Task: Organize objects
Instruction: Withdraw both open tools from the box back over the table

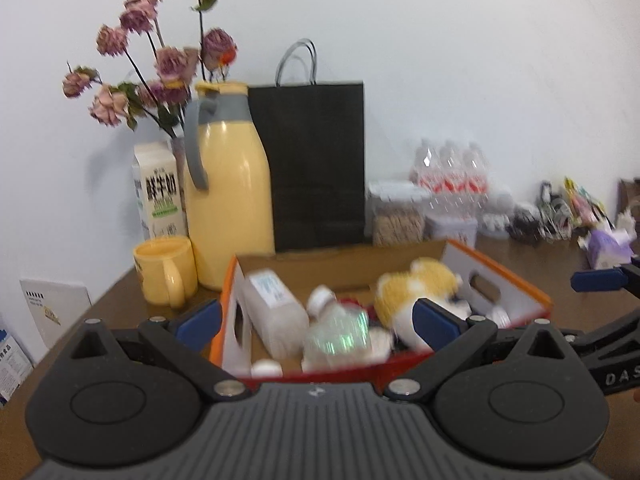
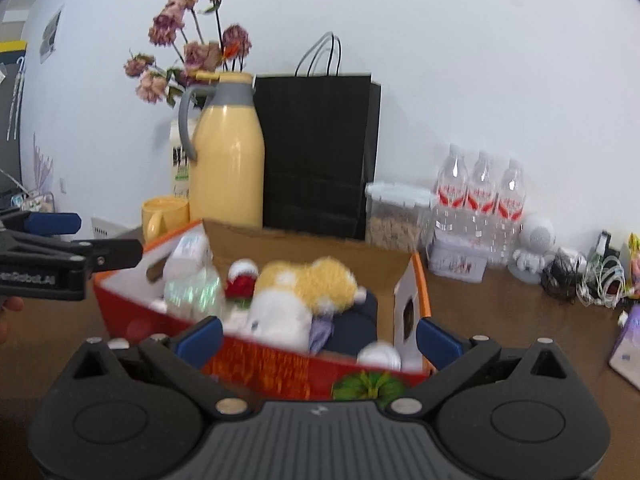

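Note:
An orange-and-red cardboard box (image 1: 494,278) sits on the brown table, packed with things. Inside lie a white bottle (image 1: 274,312), a clear bottle with a shiny label (image 1: 340,332) and a yellow-and-white plush toy (image 1: 420,292). My left gripper (image 1: 316,320) is open just before the box's near wall, nothing between its blue pads. My right gripper (image 2: 319,340) is also open and empty, at the red front wall of the box (image 2: 260,364). From there I see the plush toy (image 2: 296,292), a red item (image 2: 240,286) and a white ball (image 2: 378,354).
Behind the box stand a yellow jug (image 1: 230,184), a yellow mug (image 1: 164,270), a milk carton (image 1: 158,192), dried roses (image 1: 172,60) and a black paper bag (image 1: 318,160). Right of them are a food jar (image 2: 394,216), three water bottles (image 2: 480,196) and tangled cables (image 2: 584,276).

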{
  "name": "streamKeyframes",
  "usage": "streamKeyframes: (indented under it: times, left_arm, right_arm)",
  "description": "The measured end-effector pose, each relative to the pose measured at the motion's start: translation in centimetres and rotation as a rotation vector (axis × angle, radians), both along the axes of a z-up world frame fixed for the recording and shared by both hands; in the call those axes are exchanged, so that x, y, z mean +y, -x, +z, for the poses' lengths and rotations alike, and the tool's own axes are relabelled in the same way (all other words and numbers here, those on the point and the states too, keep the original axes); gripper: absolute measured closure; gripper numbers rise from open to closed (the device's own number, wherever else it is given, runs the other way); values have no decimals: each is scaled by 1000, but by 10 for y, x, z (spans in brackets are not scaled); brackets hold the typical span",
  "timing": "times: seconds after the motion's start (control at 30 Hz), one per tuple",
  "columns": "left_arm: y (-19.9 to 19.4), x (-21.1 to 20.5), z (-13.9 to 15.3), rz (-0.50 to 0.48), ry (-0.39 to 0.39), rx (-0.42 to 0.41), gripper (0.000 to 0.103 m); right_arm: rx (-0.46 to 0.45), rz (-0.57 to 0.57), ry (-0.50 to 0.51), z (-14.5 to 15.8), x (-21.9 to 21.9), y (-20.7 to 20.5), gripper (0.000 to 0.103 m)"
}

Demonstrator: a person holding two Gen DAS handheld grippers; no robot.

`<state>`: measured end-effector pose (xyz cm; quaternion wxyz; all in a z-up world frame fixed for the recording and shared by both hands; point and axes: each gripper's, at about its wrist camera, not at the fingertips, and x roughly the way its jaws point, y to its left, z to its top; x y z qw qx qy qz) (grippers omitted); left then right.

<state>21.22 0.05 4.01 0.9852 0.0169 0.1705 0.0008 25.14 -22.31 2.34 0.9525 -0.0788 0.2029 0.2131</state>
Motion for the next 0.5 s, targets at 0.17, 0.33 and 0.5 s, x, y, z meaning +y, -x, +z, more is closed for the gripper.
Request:
streamKeyframes:
  times: [0.17,0.33,0.5]
  left_arm:
    - [18,3,-17,6,8,73,0]
    - [30,8,-37,37,29,163,0]
    - [44,11,-42,64,42,201,0]
  right_arm:
    - [38,-18,33,-18,-4,17,0]
    - [90,-32,38,-39,-12,33,0]
    - [115,-48,32,-54,-16,39,0]
